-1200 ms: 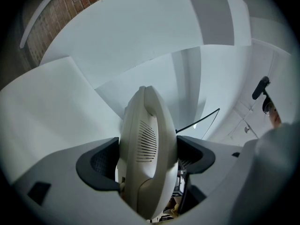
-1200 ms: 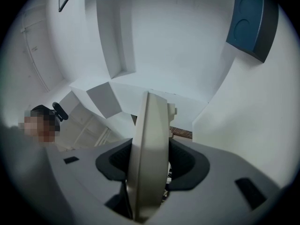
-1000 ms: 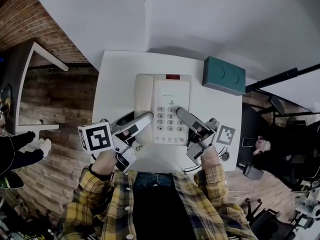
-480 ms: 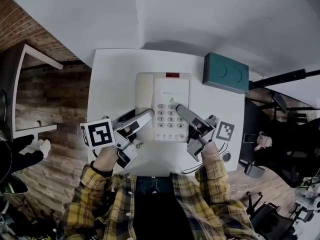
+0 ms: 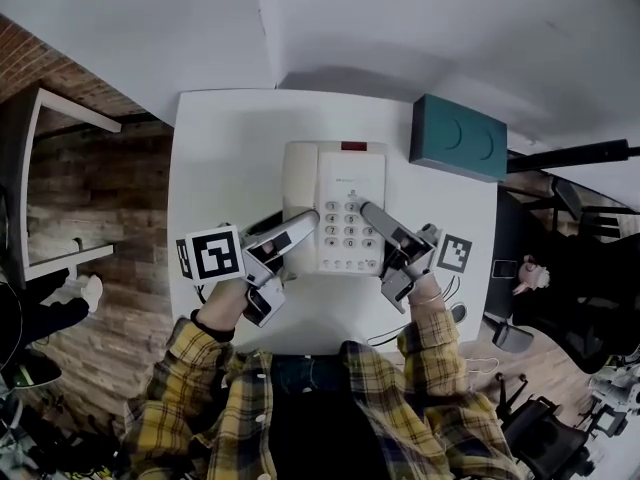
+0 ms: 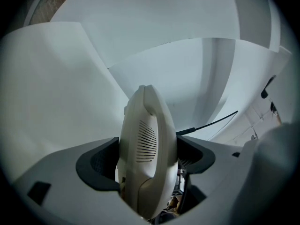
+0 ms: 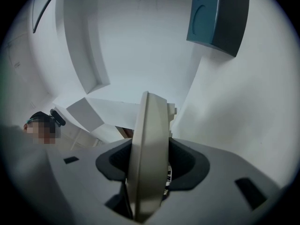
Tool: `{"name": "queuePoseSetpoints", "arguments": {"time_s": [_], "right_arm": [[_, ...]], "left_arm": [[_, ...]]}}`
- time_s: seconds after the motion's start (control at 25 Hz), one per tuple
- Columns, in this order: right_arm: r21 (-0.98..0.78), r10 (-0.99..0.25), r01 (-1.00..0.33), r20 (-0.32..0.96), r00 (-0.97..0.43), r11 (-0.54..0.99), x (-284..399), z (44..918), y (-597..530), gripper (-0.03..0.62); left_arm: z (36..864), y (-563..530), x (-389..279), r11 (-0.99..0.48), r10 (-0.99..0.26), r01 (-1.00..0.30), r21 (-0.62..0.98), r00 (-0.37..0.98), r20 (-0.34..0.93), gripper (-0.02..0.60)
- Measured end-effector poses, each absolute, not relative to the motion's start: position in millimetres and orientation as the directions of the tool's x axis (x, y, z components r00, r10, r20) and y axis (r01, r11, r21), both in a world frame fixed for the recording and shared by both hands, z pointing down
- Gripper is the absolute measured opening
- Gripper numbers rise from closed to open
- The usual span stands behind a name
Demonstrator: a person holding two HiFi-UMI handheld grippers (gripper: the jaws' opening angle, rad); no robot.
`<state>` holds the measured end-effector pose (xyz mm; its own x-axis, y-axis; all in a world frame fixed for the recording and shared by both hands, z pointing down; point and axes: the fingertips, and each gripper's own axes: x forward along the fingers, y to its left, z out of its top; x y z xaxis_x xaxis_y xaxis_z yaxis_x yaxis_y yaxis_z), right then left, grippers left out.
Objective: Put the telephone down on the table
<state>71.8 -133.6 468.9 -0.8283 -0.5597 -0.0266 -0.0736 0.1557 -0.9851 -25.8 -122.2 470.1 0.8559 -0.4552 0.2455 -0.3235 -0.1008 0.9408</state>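
Grey grippers (image 5: 306, 220) (image 5: 367, 209), seemingly level, on telephone (image 5: 350, 173)

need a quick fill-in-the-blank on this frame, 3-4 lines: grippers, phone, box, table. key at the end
1. The left gripper and the right gripper are each shut on the ____.
2. In the head view, the teal box lies to the ____ of the telephone.
3. In the head view, the handset rests on the telephone's ____ side.
4. The table top is ____ in colour.

Missing words: telephone; right; left; white
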Motion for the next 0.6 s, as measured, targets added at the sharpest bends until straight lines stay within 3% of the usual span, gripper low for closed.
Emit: {"name": "queuePoseSetpoints", "arguments": {"time_s": [0.6], "right_arm": [[-0.992,-0.582,-0.093,0.024,-0.813,0.089,105,520,-145,0.209]], "left_arm": [[520,-136,7,-0.061,-0.412,-0.332,0.941,0.867,0.280,0.367]]}}
